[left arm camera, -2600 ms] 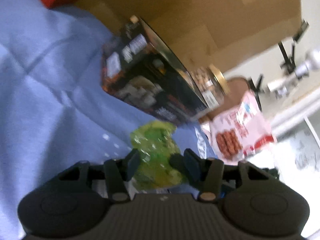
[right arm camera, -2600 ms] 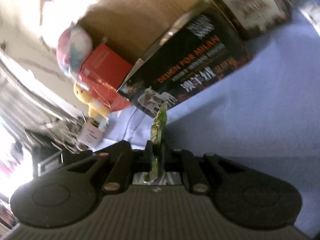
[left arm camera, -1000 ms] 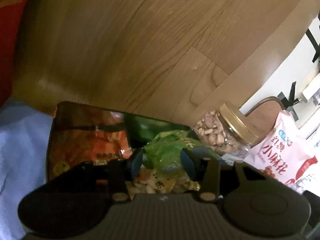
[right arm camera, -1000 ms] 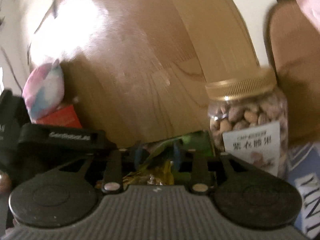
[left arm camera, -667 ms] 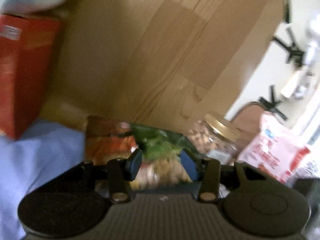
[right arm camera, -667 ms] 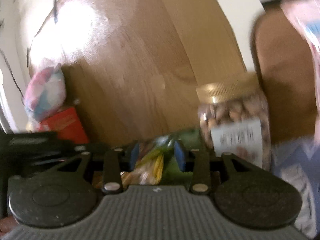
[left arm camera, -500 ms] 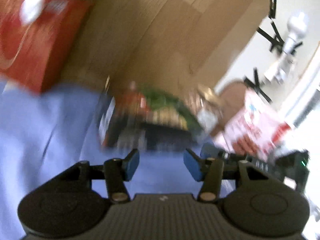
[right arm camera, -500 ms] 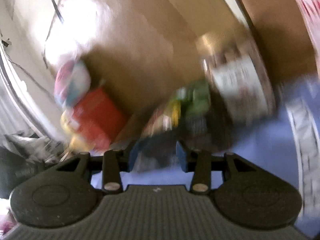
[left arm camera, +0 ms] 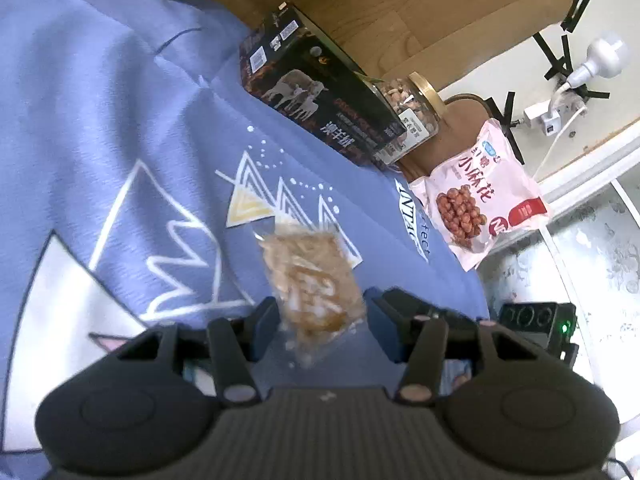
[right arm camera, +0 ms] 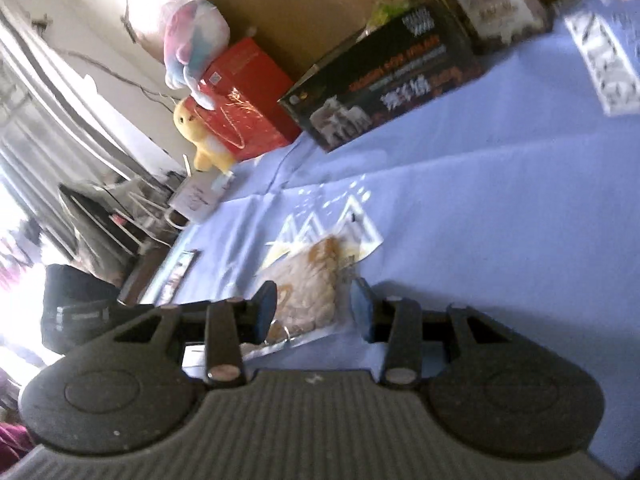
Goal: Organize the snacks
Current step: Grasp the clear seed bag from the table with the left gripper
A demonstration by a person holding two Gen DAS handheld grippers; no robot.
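A clear packet of brown snack lies flat on the blue patterned cloth. My left gripper is open, with the packet's near end between its fingers. My right gripper is open too, and the same packet lies between its fingers. The black open-top box stands at the back against the wooden board; a green packet pokes out of it in the right wrist view.
A jar of nuts stands beside the black box. A pink snack bag leans at the cloth's right edge. A red box, a yellow plush and a pastel plush sit at the back left.
Both grippers released green packets into the black box, then pulled back and down. Both now straddle the brown snack packet on the cloth.
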